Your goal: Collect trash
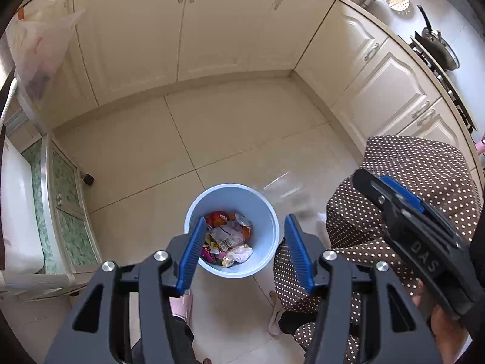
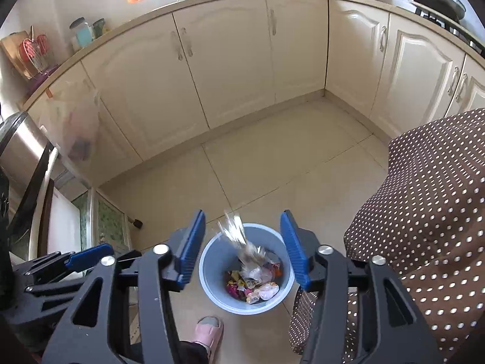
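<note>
Blue bin (image 2: 247,268) is sitting on the floor right under both grippers, right gripper (image 2: 242,245) and left gripper (image 1: 242,251) both hanging with jaws released, and a blurry wrapper (image 2: 242,242) is dropping straight in.

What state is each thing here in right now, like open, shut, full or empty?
Left tool: open, nothing between its blue pads.
Right tool: open, a blurred piece of trash falling below it.
Blue bin: upright on the floor, no lid, partly filled with wrappers.
Cupboard doors: shut.
Frying pan: on the stove.
</note>
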A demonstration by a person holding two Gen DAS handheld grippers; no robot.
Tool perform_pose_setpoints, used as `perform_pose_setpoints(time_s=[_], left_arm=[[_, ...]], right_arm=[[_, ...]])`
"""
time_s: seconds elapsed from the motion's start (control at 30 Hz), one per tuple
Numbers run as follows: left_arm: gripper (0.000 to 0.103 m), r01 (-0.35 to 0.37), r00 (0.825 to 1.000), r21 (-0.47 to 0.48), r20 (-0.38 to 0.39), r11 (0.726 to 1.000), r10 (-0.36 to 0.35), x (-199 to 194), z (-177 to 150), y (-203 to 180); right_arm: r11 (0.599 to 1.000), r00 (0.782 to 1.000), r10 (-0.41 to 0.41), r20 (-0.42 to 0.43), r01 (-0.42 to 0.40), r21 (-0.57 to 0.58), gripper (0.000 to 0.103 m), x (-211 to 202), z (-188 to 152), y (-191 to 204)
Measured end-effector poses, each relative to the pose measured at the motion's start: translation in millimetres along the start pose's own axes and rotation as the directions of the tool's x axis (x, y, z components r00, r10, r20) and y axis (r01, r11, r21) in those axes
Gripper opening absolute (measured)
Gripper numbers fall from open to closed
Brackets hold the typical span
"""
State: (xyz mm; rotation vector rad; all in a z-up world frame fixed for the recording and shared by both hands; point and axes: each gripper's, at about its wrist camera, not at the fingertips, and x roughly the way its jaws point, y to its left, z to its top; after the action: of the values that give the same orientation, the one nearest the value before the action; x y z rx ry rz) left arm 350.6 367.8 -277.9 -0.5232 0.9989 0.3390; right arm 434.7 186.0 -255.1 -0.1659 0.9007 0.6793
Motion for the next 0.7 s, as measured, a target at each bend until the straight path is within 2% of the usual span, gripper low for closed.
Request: perform_pose_setpoints(time_s=[0.17, 0.23, 0.37, 0.5, 0.7], left_arm=[[0.054, 0.006, 0.999, 0.041, 0.050, 0.999, -0.008, -32, 0, -11], [0.057, 0.001, 0.996, 0.088, 0.084, 0.996, -0.009, -51, -3, -21], [0.057, 0.025, 0.991, 0.177, 0.126, 0.984, -0.048, -92, -20, -48], [0.058, 0.058, 0.979, 0.262, 0.176, 0.963, -0.107, -139, -45, -76], [0.065, 0.067, 0.944, 0.342, 0.282, 0.937, -0.170, -214, -94, -111]], right_arm=[[1.000, 0.999, -0.020, 0.043, 0.020, 0.006, 0.055, -42, -2, -2], [0.999, 0.996, -0.050, 0.070, 0.050, -0.002, 0.057, -72, -8, -3], [0.994, 0.987, -0.111, 0.117, 0.110, 0.016, 0.059, -127, -24, -7], [0.981, 0.962, -0.192, 0.196, 0.182, 0.068, 0.063, -197, -51, -16], [0.965, 0.923, -0.261, 0.281, 0.241, 0.106, 0.071, -282, -94, -21]])
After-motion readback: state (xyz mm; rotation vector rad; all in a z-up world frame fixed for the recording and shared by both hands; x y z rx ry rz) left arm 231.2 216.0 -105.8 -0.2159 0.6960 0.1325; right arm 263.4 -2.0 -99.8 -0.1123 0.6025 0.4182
